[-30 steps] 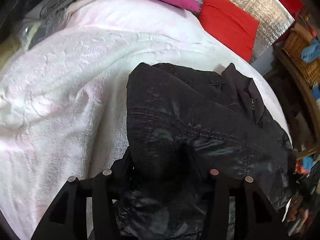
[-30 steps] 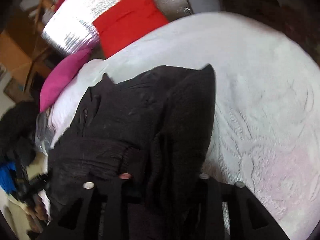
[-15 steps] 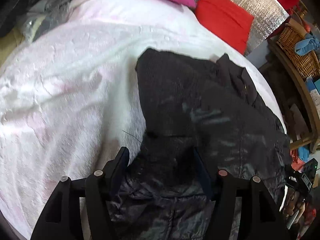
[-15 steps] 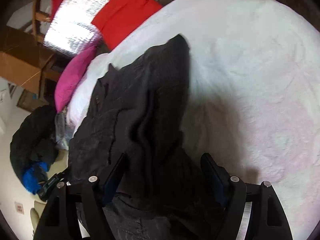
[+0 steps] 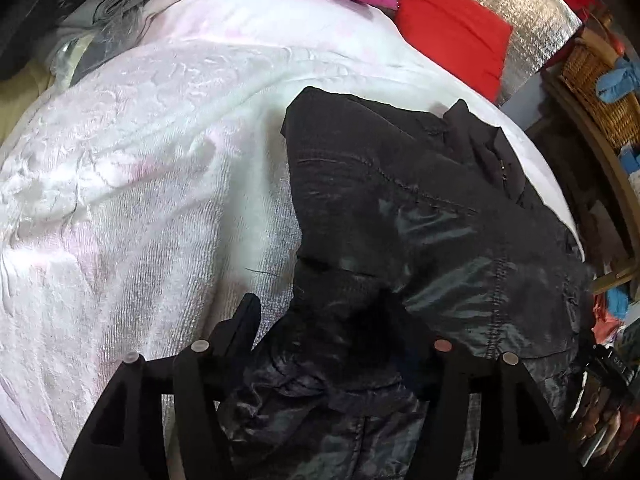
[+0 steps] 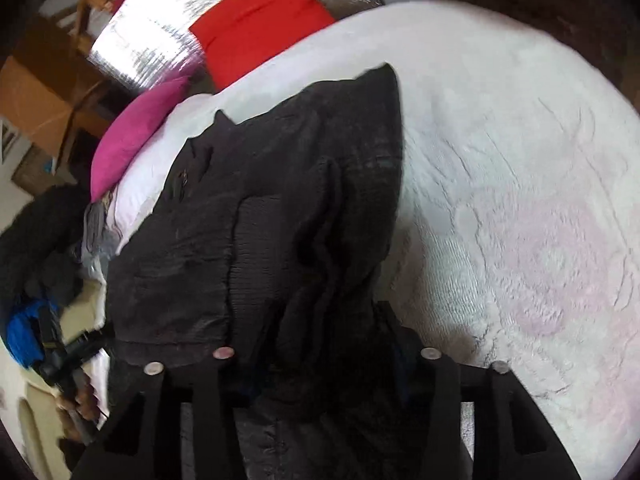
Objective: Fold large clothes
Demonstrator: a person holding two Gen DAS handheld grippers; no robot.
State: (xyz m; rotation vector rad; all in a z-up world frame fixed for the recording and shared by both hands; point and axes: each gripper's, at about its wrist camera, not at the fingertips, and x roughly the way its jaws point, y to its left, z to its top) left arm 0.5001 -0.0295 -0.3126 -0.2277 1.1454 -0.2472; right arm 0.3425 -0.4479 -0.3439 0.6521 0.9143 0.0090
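Black jacket (image 5: 420, 216) bunched between both jaws

The black jacket (image 5: 420, 220) runs off the bottom edge in both wrist views, its hem unseen. Its folds cover the right finger of the left gripper (image 5: 320, 320) and both fingertips of the right gripper (image 6: 328, 340) (so the grip cannot be judged). Shelf clutter (image 5: 612, 400) at the frame's rim is too blurred to identify.
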